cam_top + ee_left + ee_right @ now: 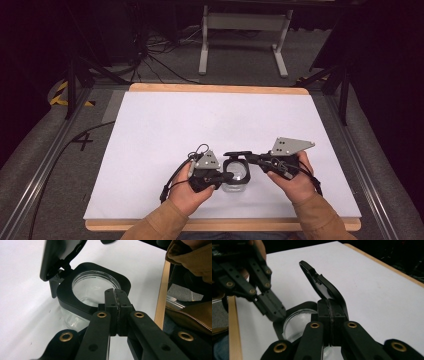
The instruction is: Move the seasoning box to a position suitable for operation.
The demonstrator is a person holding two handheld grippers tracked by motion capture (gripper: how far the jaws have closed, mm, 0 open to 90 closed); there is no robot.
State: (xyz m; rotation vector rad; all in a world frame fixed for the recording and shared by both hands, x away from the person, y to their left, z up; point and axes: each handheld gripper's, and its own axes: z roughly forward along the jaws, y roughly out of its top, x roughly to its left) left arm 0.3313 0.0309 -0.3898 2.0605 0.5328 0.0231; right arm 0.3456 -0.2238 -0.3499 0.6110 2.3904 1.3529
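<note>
**Two claws on a hinged-lid glass jar**

High view: a clear glass jar (236,176) with a black square collar stands on the white counter (165,130) near the person's edge, between the two hands. The left claw (226,176) reaches in from the left to the jar's rim; the right claw (254,159) comes from the right, at the raised black lid (238,154). Both forearms enter from below, hands wrapped round the tools, wrists turned inward toward each other.

Left gripper view: the left claw (116,293) has its jaws pressed together over the collar's near edge; whether the rim is truly pinched between them I cannot tell. The jar (95,288) looks empty. The lid (53,257) stands tilted up on its hinge.

Right gripper view: the right claw (331,307) is closed, apparently clamped on the lid (322,286) near its hinge.

The glass looks rigid, smooth and breakable, probably light when empty; the black collar and lid seem the safer, less slippery places to hold.
</note>
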